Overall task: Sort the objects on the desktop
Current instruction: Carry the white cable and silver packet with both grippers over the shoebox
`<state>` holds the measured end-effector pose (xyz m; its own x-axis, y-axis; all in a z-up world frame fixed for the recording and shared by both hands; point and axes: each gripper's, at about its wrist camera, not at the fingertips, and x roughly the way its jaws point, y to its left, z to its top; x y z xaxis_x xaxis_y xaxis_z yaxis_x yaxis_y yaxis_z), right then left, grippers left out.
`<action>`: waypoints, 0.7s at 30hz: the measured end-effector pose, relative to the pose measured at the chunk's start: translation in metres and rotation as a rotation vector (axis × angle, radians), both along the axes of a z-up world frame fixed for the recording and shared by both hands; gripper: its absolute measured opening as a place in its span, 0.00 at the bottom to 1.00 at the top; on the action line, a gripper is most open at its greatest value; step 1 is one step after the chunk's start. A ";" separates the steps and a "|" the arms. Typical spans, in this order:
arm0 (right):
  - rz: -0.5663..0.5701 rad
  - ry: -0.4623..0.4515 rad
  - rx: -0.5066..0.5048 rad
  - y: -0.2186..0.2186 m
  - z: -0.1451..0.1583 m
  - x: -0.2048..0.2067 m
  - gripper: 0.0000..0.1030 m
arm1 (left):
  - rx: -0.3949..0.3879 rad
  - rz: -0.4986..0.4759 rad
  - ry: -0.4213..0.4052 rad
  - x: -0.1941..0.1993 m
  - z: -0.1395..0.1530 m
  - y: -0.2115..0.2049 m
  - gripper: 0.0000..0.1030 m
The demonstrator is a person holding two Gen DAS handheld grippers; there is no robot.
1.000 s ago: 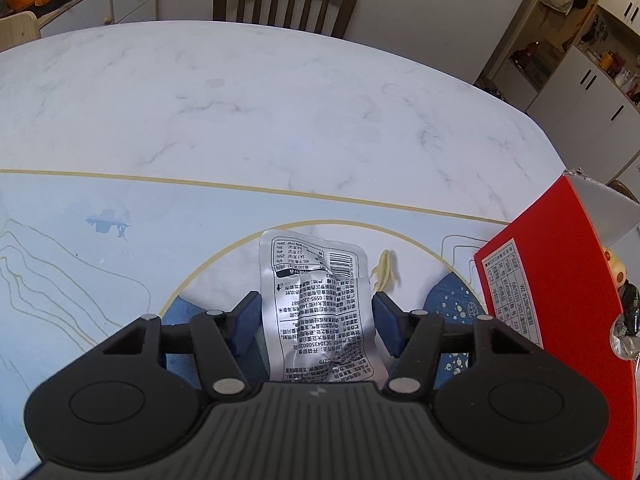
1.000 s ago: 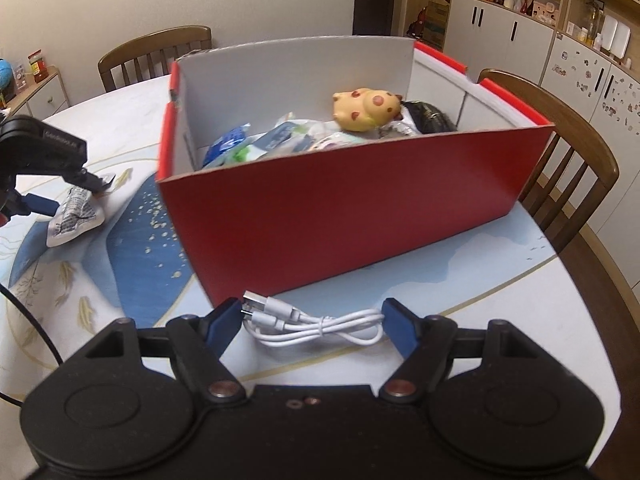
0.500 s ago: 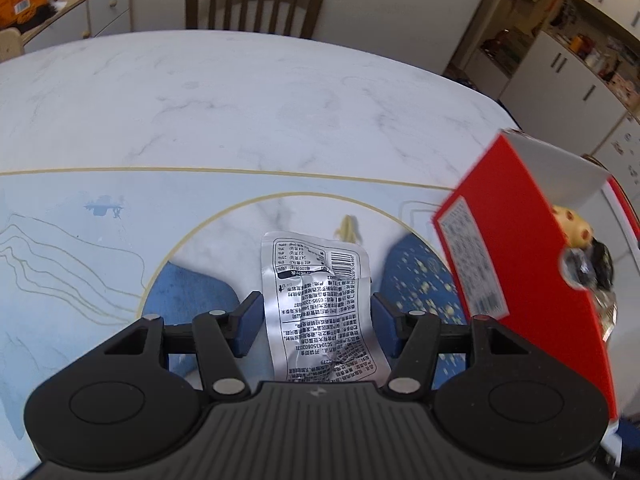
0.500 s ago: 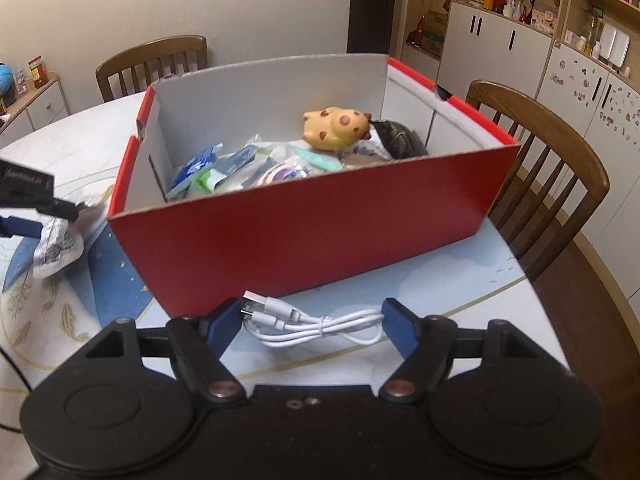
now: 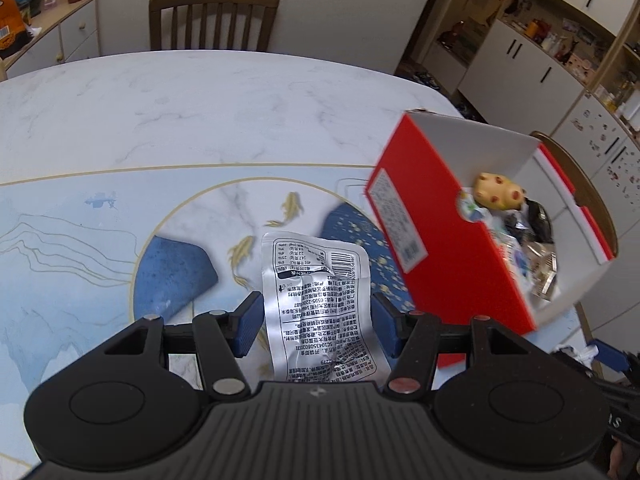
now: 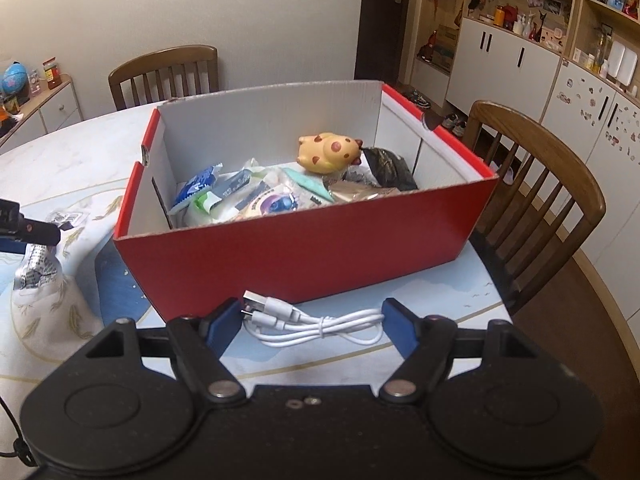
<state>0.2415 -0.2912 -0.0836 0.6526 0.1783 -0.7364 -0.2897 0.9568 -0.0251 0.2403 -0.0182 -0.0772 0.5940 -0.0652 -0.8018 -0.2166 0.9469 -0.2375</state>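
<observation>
A crinkled silver snack packet (image 5: 320, 300) hangs clear of the table, with my left gripper (image 5: 316, 316) shut on its sides; the right wrist view shows that packet (image 6: 36, 272) dangling at the far left. To the right stands the red cardboard box (image 5: 440, 248), open on top, with a yellow spotted toy (image 5: 498, 196) and several wrapped packets inside. My right gripper (image 6: 310, 320) is shut on a coiled white USB cable (image 6: 320, 322) in front of the box's (image 6: 304, 252) near wall. The toy (image 6: 328, 152) lies at the box's back.
The round marble table carries a blue and white printed mat (image 5: 80, 240). Wooden chairs stand at the far side (image 5: 212, 20) and to the right of the box (image 6: 536, 184). White cabinets and shelves line the right wall.
My left gripper has risen and swung right with the packet, bringing the box's open top into its view. My right gripper has lifted slightly with the cable and now looks down into the box.
</observation>
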 end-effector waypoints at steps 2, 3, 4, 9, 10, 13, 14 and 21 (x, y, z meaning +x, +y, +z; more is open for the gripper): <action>0.004 -0.002 0.006 -0.003 0.005 -0.001 0.74 | -0.007 -0.009 -0.002 -0.004 0.005 -0.004 0.56; 0.005 -0.006 0.008 -0.005 0.008 -0.001 0.74 | -0.010 -0.014 -0.005 -0.005 0.007 -0.006 0.56; 0.009 -0.009 0.011 -0.007 0.010 -0.001 0.74 | -0.009 -0.023 -0.007 -0.006 0.010 -0.009 0.56; 0.030 -0.016 0.023 -0.016 0.025 0.002 0.74 | 0.003 -0.071 -0.019 -0.012 0.024 -0.023 0.56; 0.031 -0.019 0.024 -0.017 0.028 0.003 0.74 | 0.006 -0.079 -0.021 -0.012 0.027 -0.025 0.56; 0.043 -0.030 0.024 -0.019 0.036 0.006 0.74 | 0.013 -0.109 -0.027 -0.013 0.037 -0.035 0.56; 0.047 -0.033 0.025 -0.020 0.039 0.007 0.74 | 0.014 -0.119 -0.027 -0.012 0.040 -0.038 0.56; 0.078 -0.038 0.034 -0.021 0.056 0.020 0.74 | 0.038 -0.203 -0.052 -0.005 0.063 -0.064 0.56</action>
<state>0.2616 -0.3125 -0.0280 0.6629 0.2540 -0.7043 -0.3627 0.9319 -0.0053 0.2354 -0.0817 -0.0142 0.6125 -0.1583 -0.7745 -0.0087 0.9783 -0.2068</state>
